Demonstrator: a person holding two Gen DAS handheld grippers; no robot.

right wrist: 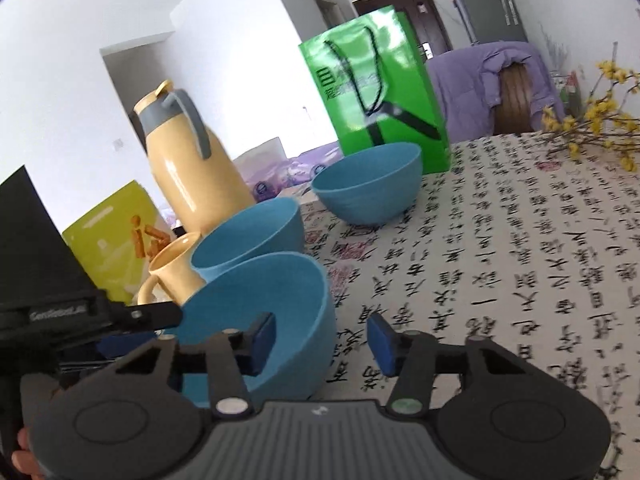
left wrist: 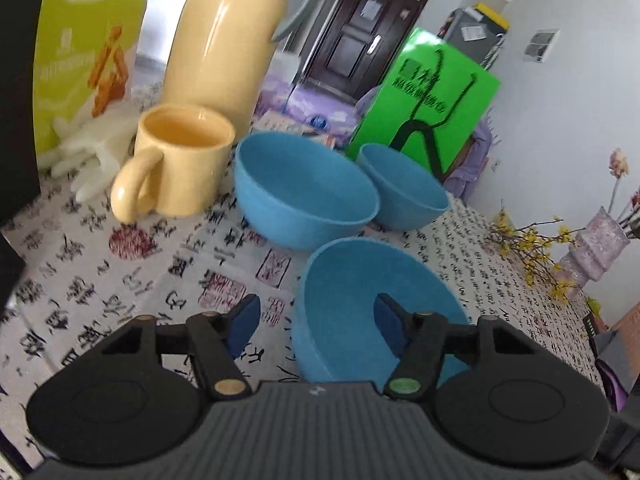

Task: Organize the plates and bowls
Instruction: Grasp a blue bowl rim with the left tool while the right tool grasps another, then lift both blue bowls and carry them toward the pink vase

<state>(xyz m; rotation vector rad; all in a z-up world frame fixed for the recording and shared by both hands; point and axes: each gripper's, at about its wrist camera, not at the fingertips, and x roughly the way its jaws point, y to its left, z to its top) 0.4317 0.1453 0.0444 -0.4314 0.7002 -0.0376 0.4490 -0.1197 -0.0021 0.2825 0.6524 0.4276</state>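
Both tools straddled the nearest blue bowl (left wrist: 352, 304) on the tabletop (right wrist: 500, 280).
The left tool (left wrist: 316, 320) and right tool (right wrist: 322, 338) each stood partly open across its rim, pads apparently not pressing; two more bowls sat behind.

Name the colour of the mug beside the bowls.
Pale yellow mug, clearest in the left wrist view.

place: home dining room | evidence: tablecloth-covered table (right wrist: 520, 240), fridge (right wrist: 484, 4), entry door (left wrist: 360, 36)
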